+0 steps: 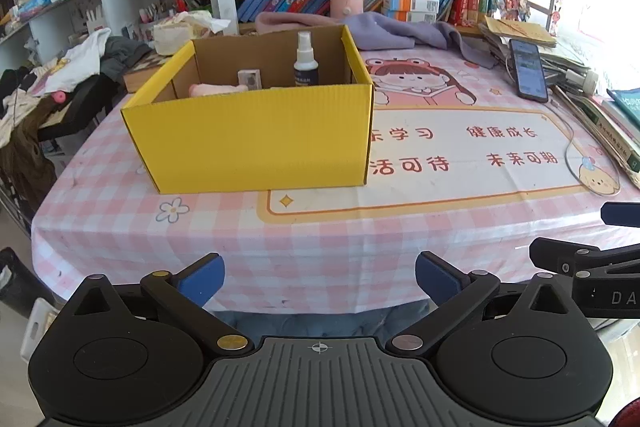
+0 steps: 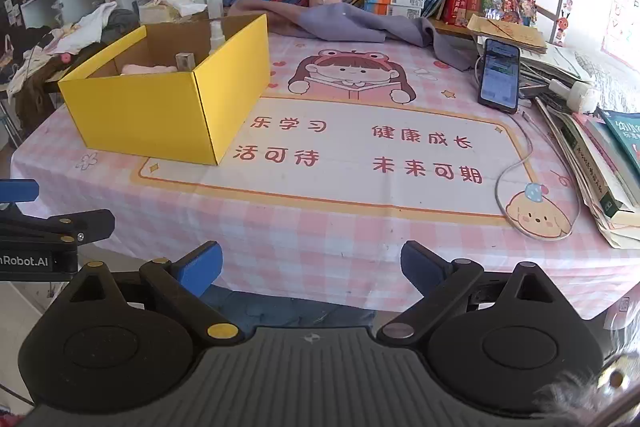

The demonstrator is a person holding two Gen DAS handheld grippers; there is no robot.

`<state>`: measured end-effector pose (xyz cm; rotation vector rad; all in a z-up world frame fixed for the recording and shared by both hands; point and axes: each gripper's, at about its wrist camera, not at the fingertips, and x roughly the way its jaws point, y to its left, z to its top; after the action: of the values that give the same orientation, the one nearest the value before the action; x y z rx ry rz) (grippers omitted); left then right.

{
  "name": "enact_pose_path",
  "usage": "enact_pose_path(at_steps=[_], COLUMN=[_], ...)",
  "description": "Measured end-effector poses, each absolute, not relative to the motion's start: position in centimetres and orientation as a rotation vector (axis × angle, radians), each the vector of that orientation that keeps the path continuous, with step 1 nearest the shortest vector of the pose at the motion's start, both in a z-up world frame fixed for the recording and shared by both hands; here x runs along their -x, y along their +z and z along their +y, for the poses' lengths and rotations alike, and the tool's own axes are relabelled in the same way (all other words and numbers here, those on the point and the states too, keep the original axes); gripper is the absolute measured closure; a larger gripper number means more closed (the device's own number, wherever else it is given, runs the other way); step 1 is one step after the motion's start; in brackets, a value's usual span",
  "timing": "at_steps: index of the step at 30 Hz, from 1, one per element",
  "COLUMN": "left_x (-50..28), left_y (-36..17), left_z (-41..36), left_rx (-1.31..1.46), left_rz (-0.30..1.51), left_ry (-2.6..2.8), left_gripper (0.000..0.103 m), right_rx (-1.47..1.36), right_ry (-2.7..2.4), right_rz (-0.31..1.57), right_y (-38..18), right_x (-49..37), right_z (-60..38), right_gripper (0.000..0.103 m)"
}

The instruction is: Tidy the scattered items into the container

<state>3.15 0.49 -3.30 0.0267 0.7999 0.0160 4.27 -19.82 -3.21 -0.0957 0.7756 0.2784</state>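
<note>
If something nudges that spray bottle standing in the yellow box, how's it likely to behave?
The spray bottle stands upright, tall and narrow, so it would probably tip easily. Its round body suggests it would then roll inside the yellow box. It looks like smooth plastic, perhaps slippery to pinch.

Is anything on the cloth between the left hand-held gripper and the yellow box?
Nothing visible. The left hand-held gripper is open and empty near the table edge, and only bare checked cloth lies between it and the yellow box. The spray bottle already stands inside the box.
</note>
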Motion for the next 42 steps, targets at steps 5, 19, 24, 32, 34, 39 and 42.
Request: enact_pose_path(at_steps=[5, 19, 24, 32, 34, 39, 42], left_x=[-3.29, -3.62, -3.62, -3.44, -3.44, -3.35, -3.37], left_y=[-3.55, -3.95, -3.98, -3.99, -4.00, -4.08, -4.18], left_z=[0.23, -0.12, -0.06, -0.03, -0.02, 0.14, 0.17], left_rx=[-0.023, -0.015, -0.005, -0.002, 0.000, 0.010, 0.012], left_rz=[0.815, 0.845, 0.842, 0.844, 0.845, 0.852, 0.858], left_ry=[0.006, -0.011, -0.010, -0.015, -0.015, -0.021, -0.026], left_gripper=[0.000, 0.000, 0.000, 0.000, 0.000, 0.000, 0.000], right_rx=[0.089, 0.081, 0.084, 0.082, 0.084, 0.084, 0.085], right_ry=[0.275, 0.255, 0.256, 0.248, 0.251, 0.250, 0.250], right_rz=[0.788, 0.784, 0.785, 0.791, 0.788, 0.787, 0.789], right_y=[-3.37, -3.35, -3.32, -3.52, -3.51, -3.45, -3.43], right_x=[-4.78, -5.04, -4.98, -4.81, -4.74, -4.70, -4.71], right_z=[-20.08, -20.68, -20.77, -20.55, -20.47, -20.39, -20.40], right_gripper=[0.004, 0.003, 0.003, 0.003, 0.003, 0.003, 0.003])
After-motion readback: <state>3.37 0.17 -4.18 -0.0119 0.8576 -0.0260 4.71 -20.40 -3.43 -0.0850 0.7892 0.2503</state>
